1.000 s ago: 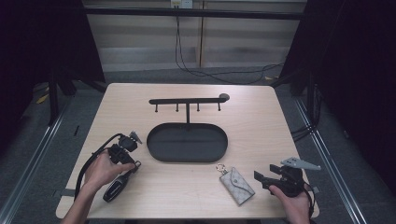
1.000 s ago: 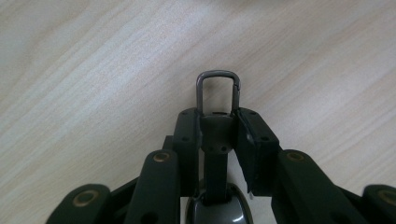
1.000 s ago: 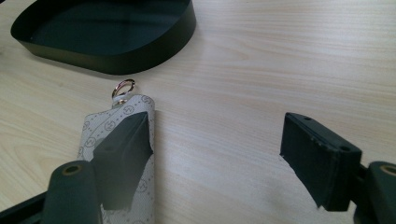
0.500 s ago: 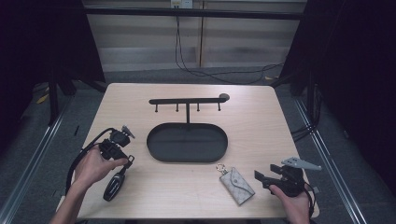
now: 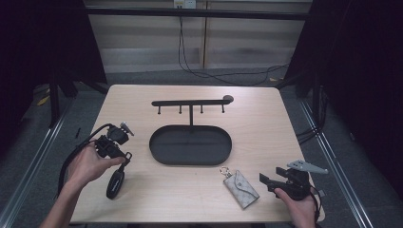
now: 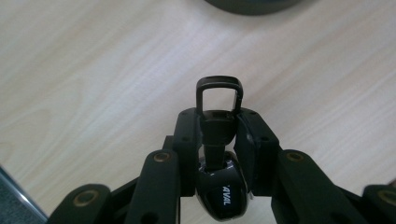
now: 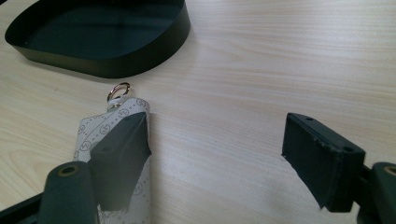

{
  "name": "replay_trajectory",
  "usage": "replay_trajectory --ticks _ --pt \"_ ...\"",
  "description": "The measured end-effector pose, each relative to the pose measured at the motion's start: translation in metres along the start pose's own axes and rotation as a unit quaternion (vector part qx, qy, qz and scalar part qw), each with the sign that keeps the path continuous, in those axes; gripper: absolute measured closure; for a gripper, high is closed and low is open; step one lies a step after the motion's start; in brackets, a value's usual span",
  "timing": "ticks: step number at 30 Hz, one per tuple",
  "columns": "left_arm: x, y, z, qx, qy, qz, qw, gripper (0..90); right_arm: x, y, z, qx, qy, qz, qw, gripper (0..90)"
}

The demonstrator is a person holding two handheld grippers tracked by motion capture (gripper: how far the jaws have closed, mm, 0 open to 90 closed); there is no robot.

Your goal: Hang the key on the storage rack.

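Observation:
My left gripper (image 5: 119,159) is shut on the neck of a black car key fob (image 5: 115,183) at the table's left front. In the left gripper view the fob (image 6: 220,198) sits low between the jaws of the left gripper (image 6: 219,119). Its black loop (image 6: 218,93) sticks out past the tips, above the wood. At the front right, my right gripper (image 5: 272,176) is open and its jaws have just been opening. A grey patterned key pouch (image 5: 242,188) lies just to its left. In the right gripper view the pouch (image 7: 95,128) lies partly behind the left jaw. Bare table shows between the jaws of the right gripper (image 7: 217,135).
A black oval tray (image 5: 159,154) lies mid-table, with a black hook rack (image 5: 190,103) rising behind it. The tray's rim (image 7: 116,65) is beyond the pouch in the right gripper view. Bare wood lies around both hands. The table's front edge is close to both forearms.
My left hand has risen and drifted left with the key fob in its jaws, tilting the fob up from the table. The right hand stayed put, its jaws slightly wider.

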State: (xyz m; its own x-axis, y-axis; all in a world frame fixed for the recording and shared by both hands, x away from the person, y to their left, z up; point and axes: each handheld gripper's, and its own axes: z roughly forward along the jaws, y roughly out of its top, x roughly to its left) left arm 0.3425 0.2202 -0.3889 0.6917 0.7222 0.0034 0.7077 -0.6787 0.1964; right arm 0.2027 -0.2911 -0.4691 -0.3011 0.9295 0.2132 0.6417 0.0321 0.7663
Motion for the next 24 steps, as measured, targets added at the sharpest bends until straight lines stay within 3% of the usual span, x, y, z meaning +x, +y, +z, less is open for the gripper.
replay_trajectory --ticks 6,16,24 --pt "0.0 0.002 -0.005 -0.005 -0.005 -0.005 1.0 70.8 0.0 0.0 0.0 0.0 0.0 0.001 1.0 22.6" --pt "0.004 0.005 -0.029 -0.019 -0.01 0.0 0.9998 70.7 0.0 0.0 0.0 0.0 0.0 0.0 1.0 22.4" --pt "0.008 0.012 -0.043 -0.018 -0.014 -0.001 0.9998 70.8 0.0 0.0 0.0 -0.001 0.0 0.0 1.0 22.3"
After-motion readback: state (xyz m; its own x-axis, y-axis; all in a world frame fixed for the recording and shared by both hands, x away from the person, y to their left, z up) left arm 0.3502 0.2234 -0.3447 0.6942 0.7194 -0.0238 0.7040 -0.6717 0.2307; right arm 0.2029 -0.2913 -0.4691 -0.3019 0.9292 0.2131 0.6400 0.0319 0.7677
